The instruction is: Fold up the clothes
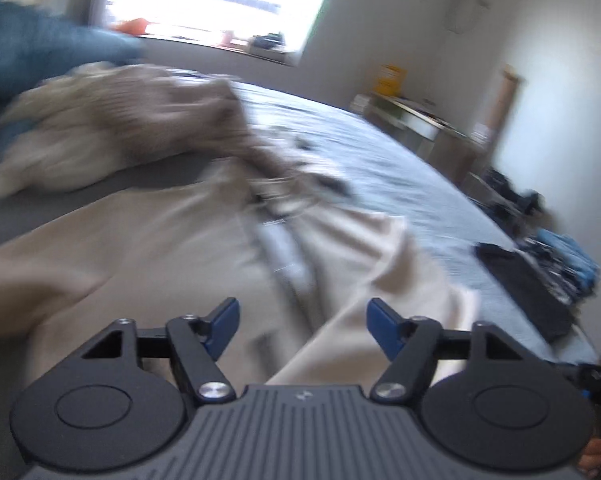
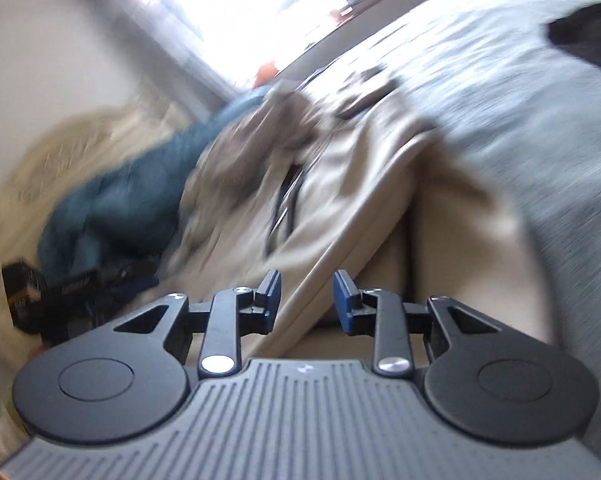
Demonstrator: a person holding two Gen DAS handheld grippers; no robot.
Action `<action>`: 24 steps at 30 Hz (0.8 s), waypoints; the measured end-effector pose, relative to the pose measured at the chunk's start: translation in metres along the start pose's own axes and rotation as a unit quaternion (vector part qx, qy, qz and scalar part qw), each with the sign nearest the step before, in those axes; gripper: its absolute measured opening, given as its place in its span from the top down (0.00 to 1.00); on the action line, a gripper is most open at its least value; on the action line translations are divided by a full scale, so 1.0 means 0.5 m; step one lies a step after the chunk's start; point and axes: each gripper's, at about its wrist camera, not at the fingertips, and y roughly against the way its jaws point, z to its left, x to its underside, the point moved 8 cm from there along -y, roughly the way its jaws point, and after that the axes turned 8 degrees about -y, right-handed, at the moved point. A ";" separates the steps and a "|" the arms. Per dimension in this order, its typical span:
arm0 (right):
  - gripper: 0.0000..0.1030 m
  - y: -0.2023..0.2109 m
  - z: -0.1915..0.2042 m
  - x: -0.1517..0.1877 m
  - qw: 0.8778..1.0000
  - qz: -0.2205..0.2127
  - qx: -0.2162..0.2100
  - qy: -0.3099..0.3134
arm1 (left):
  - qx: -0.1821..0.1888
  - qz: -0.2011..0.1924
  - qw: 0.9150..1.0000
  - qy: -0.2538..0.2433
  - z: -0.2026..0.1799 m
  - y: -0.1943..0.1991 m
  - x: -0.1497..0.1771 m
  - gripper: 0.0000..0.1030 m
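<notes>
Two tongs hang over the beige garment (image 1: pixel 148 248) spread on the grey bed (image 1: pixel 380 160). The left tongs (image 1: pixel 303 326) gape wide, empty, above its crumpled folds. The right tongs (image 2: pixel 306 300) stand partly open, gripping nothing, above its folded edge. Beyond the garment lies blue clothing (image 2: pixel 112 208).

Left tongs (image 1: pixel 303 330) gape wide; right tongs (image 2: pixel 307 300) part less (both empty).
</notes>
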 end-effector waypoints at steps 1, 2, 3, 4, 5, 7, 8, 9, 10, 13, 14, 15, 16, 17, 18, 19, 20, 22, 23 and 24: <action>0.71 -0.002 -0.020 -0.023 1.000 -0.010 -0.005 -0.027 | 0.019 0.006 1.000 -0.012 -0.027 -0.036 -0.029 0.26; 0.71 -0.005 -0.041 -0.046 0.998 -0.019 -0.010 -0.054 | 0.037 0.015 0.999 -0.021 -0.058 -0.079 -0.053 0.26; 0.71 -0.008 -0.061 -0.068 0.996 -0.029 -0.015 -0.081 | 0.049 0.025 0.998 -0.029 -0.083 -0.124 -0.076 0.26; 0.70 -0.016 -0.081 -0.084 0.994 -0.033 -0.016 -0.105 | 0.061 0.034 0.997 -0.036 -0.109 -0.169 -0.099 0.25; 0.69 -0.027 -0.099 -0.098 0.991 -0.034 -0.018 -0.126 | 0.073 0.044 0.995 -0.042 -0.134 -0.215 -0.121 0.25; 0.69 -0.050 -0.127 -0.117 0.986 -0.035 -0.024 -0.163 | 0.089 0.069 0.993 -0.040 -0.179 -0.304 -0.154 0.25; 0.69 -0.063 -0.137 -0.122 0.983 -0.029 -0.032 -0.177 | 0.089 0.080 0.992 -0.040 -0.194 -0.346 -0.169 0.25; 0.69 -0.075 -0.147 -0.126 0.980 -0.023 -0.036 -0.192 | 0.085 0.088 0.992 -0.041 -0.206 -0.384 -0.182 0.25; 0.69 -0.088 -0.153 -0.131 0.978 -0.018 -0.038 -0.206 | 0.080 0.095 0.991 -0.046 -0.216 -0.417 -0.192 0.25; 0.69 -0.114 -0.165 -0.137 0.973 -0.005 -0.050 -0.226 | 0.066 0.119 0.988 -0.069 -0.244 -0.491 -0.206 0.25; 0.69 -0.120 -0.167 -0.140 0.972 -0.004 -0.054 -0.229 | 0.061 0.127 0.987 -0.077 -0.251 -0.511 -0.207 0.25; 0.69 -0.123 -0.171 -0.143 0.971 -0.008 -0.054 -0.234 | 0.058 0.135 0.985 -0.090 -0.259 -0.529 -0.207 0.26; 0.69 -0.125 -0.174 -0.147 0.970 -0.012 -0.055 -0.238 | 0.053 0.140 0.983 -0.105 -0.266 -0.539 -0.205 0.28; 0.69 -0.129 -0.174 -0.152 0.969 -0.013 -0.060 -0.239 | 0.049 0.146 0.981 -0.120 -0.274 -0.550 -0.204 0.31; 0.69 -0.131 -0.175 -0.155 0.968 -0.016 -0.060 -0.241 | 0.046 0.152 0.978 -0.134 -0.283 -0.561 -0.204 0.32; 0.69 -0.134 -0.176 -0.157 0.968 -0.019 -0.059 -0.242 | 0.045 0.156 0.976 -0.145 -0.292 -0.570 -0.204 0.36; 0.70 -0.136 -0.177 -0.158 0.969 -0.020 -0.058 -0.241 | 0.044 0.159 0.974 -0.153 -0.299 -0.576 -0.202 0.42; 0.73 -0.141 -0.179 -0.158 0.969 -0.022 -0.058 -0.240 | 0.045 0.169 0.970 -0.168 -0.311 -0.590 -0.197 0.52; 0.77 -0.145 -0.179 -0.157 0.969 -0.023 -0.058 -0.240 | 0.046 0.173 0.968 -0.173 -0.315 -0.596 -0.193 0.63; 0.81 -0.148 -0.180 -0.155 0.969 -0.026 -0.056 -0.240 | 0.049 0.176 0.967 -0.176 -0.318 -0.603 -0.190 0.70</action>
